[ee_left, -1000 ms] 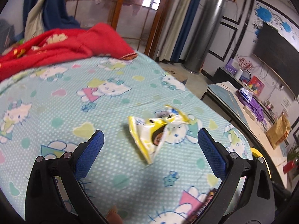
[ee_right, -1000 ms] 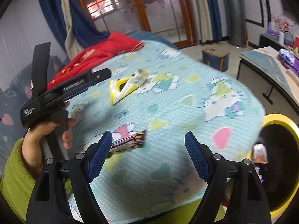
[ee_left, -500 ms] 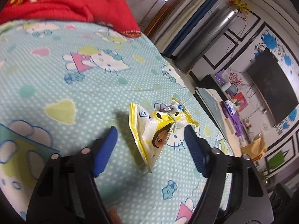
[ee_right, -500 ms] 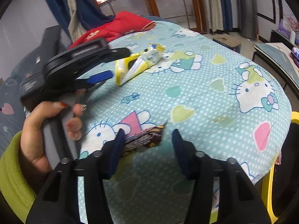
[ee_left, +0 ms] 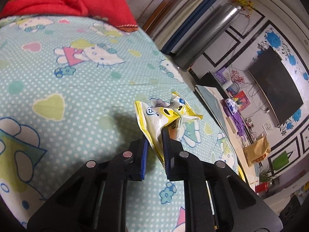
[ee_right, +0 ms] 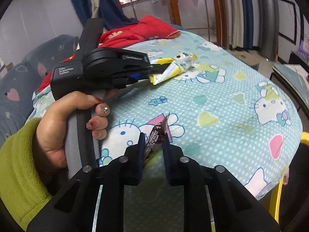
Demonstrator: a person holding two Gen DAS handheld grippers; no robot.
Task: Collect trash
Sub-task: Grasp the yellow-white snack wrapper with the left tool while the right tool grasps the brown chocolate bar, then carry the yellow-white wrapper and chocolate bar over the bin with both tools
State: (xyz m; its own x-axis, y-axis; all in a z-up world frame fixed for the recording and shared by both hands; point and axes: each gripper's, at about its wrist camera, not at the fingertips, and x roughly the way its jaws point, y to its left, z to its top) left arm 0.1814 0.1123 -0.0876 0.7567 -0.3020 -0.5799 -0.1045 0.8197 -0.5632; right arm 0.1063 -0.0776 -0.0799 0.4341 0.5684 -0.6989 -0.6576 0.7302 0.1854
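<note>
One yellow wrapper [ee_left: 154, 116] is pinched by the left gripper [ee_left: 155, 135], one dark wrapper [ee_right: 155, 137] by the right gripper [ee_right: 153, 141]; open bedsheet [ee_right: 222, 100] is left ahead, its edge rightward.

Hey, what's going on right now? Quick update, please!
Left gripper shut on yellow wrapper. Right gripper shut on dark wrapper. Both wrappers just above the bedsheet. Nothing in the way.
</note>
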